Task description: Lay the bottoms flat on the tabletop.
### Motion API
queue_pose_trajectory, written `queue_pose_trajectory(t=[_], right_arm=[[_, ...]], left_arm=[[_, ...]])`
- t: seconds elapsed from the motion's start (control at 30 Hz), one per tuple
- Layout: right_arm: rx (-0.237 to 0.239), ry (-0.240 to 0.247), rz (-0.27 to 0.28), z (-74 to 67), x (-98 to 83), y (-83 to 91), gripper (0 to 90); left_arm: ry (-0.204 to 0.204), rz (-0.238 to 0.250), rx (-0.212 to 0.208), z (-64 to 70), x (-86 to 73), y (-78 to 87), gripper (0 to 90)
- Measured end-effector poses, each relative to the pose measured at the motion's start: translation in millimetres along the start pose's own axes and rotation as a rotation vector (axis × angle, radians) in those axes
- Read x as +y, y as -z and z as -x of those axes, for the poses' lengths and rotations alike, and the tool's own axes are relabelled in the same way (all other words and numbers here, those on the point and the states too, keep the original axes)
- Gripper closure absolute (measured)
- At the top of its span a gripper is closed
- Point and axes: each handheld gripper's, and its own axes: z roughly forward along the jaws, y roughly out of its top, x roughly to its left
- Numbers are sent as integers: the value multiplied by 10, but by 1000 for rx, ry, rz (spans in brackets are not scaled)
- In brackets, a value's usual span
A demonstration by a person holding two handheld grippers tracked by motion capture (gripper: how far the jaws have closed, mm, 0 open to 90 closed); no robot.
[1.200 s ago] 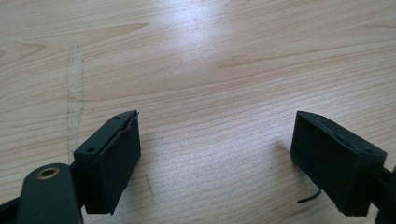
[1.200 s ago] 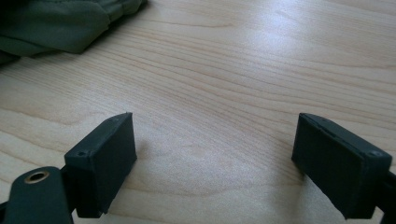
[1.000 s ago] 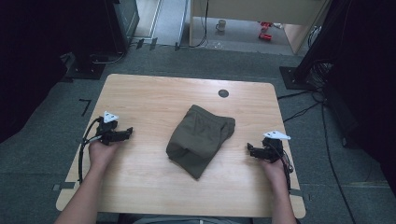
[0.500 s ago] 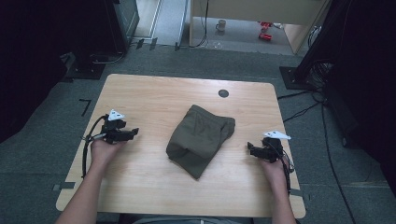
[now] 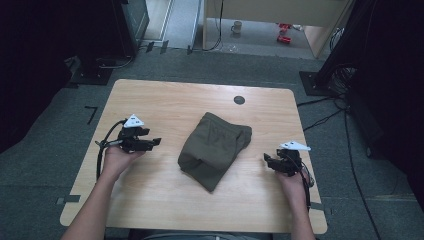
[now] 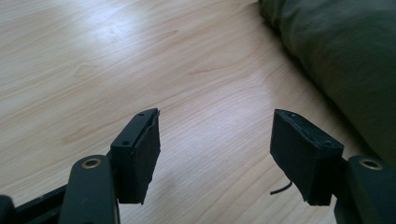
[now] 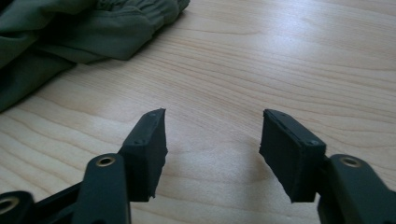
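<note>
A folded olive-green garment (image 5: 214, 148) lies in the middle of the wooden table (image 5: 165, 102). My left gripper (image 5: 156, 142) hovers to its left, pointing toward it, jaws open with bare wood between them. In the left gripper view the garment (image 6: 345, 60) fills the upper right, beyond my left gripper (image 6: 215, 140). My right gripper (image 5: 266, 159) sits to the garment's right near the table's right edge; its jaws have just been closing and stand open with nothing between them. In the right gripper view the garment's elastic waistband (image 7: 93, 28) lies at the upper left, ahead of my right gripper (image 7: 212, 144).
A round black grommet (image 5: 239, 99) sits near the table's far edge. Grey carpet surrounds the table, with cables (image 5: 330, 117) on the floor at the right and dark equipment stands at both back corners. A mug (image 5: 236, 26) stands on the floor far behind.
My left hand has lifted and moved right toward the garment. The right gripper's jaws have narrowed while that hand stayed in place. The garment has not moved.
</note>
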Motion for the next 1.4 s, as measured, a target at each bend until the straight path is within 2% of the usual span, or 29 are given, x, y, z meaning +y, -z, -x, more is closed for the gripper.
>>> queue_pose_trajectory(t=[0.2, 0.3, 0.33, 0.4, 0.47, 0.67, 0.8, 0.9, 1.1, 1.4], right_arm=[[40, 0, 6, -59, 12, -19, 438], [44, 1, 5, -70, 14, -16, 446], [49, -5, 5, -76, 13, -10, 449], [56, -15, 5, -81, 12, 5, 455], [58, -14, 6, -87, 10, 21, 458], [84, 4, 22, -189, 23, 85, 480], [92, 0, 11, -213, 19, 92, 489], [95, -1, 9, -219, 17, 96, 489], [93, -2, 1, -229, 1, 110, 489], [87, -5, -11, -216, -21, 117, 488]], left_arm=[[-36, 1, -41, 109, 72, -19, 328], [-49, 10, -61, 162, 108, -28, 328], [-50, 10, -76, 173, 120, -27, 328], [-40, 30, -132, 195, 146, -22, 364], [-57, 35, -136, 235, 177, -13, 365], [-107, 21, -190, 384, 268, -18, 342], [-150, 24, -234, 510, 341, -15, 327], [-166, 21, -242, 553, 367, -18, 323], [-180, 32, -287, 654, 445, 27, 319], [-238, 55, -333, 920, 517, 173, 290]])
